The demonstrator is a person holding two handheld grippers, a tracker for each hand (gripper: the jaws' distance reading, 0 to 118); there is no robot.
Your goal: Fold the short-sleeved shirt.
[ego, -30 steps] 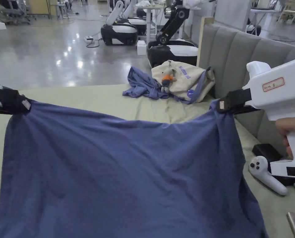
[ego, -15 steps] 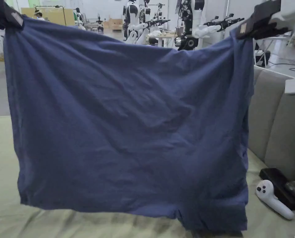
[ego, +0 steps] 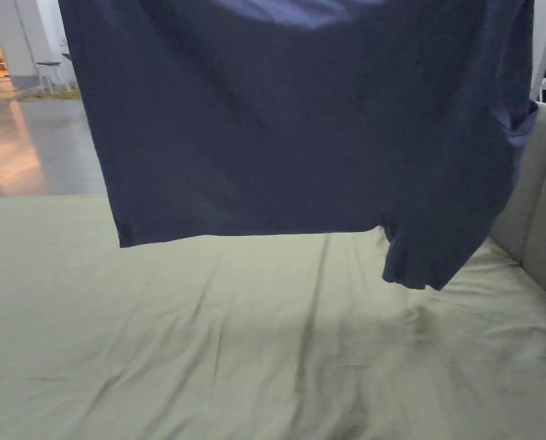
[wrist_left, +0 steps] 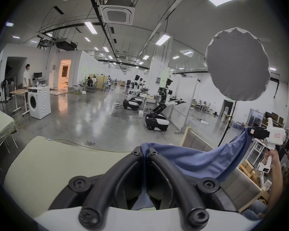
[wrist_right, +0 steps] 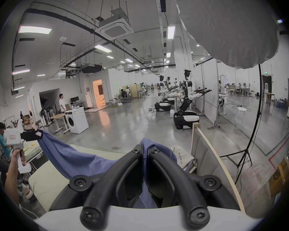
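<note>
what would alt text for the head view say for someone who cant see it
A dark blue short-sleeved shirt hangs in the air above a pale green bed sheet, its hem clear of the sheet and one sleeve dangling lower at right.

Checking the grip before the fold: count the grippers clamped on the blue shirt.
2. The left gripper pinches one top corner of the blue shirt; the right gripper pinches the other. The shirt hangs between them above the bed.

**No readable text**

I can make out no wording or numbers. The small red-framed label (wrist_left: 277, 135) on my right tool's white body is too small to read, and the blue print on the beige bag (wrist_right: 180, 158) by the headboard is too blurred.
</note>
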